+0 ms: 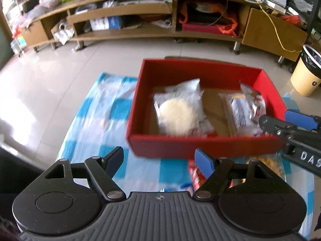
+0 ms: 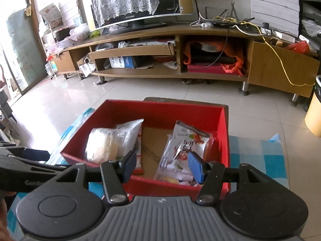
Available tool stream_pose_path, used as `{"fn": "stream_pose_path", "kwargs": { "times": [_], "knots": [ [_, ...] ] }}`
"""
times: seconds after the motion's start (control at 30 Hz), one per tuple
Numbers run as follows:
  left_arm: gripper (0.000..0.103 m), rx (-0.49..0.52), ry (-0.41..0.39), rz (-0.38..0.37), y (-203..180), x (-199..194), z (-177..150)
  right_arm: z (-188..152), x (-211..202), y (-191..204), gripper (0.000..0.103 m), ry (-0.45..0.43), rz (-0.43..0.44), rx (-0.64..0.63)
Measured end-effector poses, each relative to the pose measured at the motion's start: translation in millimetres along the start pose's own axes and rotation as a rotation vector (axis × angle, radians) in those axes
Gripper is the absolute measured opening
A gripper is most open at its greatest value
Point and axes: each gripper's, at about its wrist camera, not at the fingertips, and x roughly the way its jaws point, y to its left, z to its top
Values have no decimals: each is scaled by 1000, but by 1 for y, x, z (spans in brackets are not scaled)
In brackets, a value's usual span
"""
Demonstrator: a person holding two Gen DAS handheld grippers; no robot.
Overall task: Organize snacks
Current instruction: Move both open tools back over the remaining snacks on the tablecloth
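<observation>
Checked blue cloth (image 1: 112, 108) w/ red box (image 1: 200, 146) of snack packs (image 1: 178, 112); left tongs (image 1: 160, 160) & right tongs (image 2: 162, 166) both spread, empty.

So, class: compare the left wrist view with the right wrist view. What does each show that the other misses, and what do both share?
Only the left wrist view shows snack packets still lying on the checked cloth in front of the box, under the open left gripper. Only the right wrist view shows the television on the wooden stand. Both show the red box, the round pale snack at its left and the printed packets at its right.
</observation>
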Motion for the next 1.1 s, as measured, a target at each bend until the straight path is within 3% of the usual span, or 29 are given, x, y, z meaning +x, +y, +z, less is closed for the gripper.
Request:
{"fn": "stream_pose_path", "kwargs": {
  "times": [0.57, 0.8, 1.1],
  "knots": [
    [85, -27, 161, 38, 30, -9, -85, -31, -11, 34, 57, 62, 55, -86],
    [86, -17, 213, 73, 25, 5, -100, -37, -5, 42, 57, 106, 84, -110],
    [82, -30, 264, 39, 28, 15, -114, -43, 20, 43, 58, 191, 113, -51]
  ]
}}
